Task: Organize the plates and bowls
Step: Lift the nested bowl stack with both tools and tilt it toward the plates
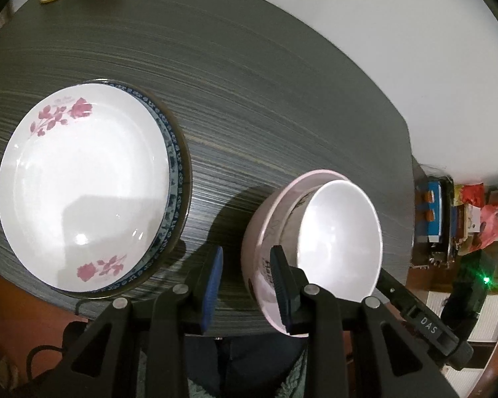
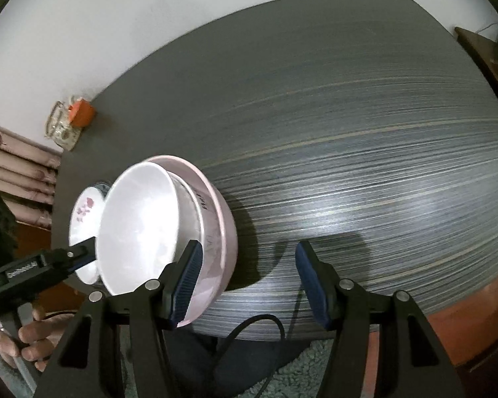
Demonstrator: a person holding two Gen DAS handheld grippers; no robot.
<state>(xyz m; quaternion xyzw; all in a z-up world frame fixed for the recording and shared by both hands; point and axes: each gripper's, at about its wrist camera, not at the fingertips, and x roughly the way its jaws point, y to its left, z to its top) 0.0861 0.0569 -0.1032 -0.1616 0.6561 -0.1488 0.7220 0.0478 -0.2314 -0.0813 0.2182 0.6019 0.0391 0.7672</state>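
Grey table [image 1: 282,99]: both tongs angled down, gaping w/ nothing gripped, seemingly flanking nested bowls [image 1: 315,232].

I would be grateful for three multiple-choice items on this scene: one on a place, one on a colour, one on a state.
1. The white bowl sits: A on the floor; B inside the pink bowl; C in a drawer.
2. The top plate has flowers that are: A blue; B yellow; C pink.
3. The left gripper is: A open, holding nothing; B shut on a spoon; C shut on a cup.

Key: 1 B, its rim nests within the pink rim; 2 C, pink sprays mark two edges; 3 A, bare table shows between its fingers.
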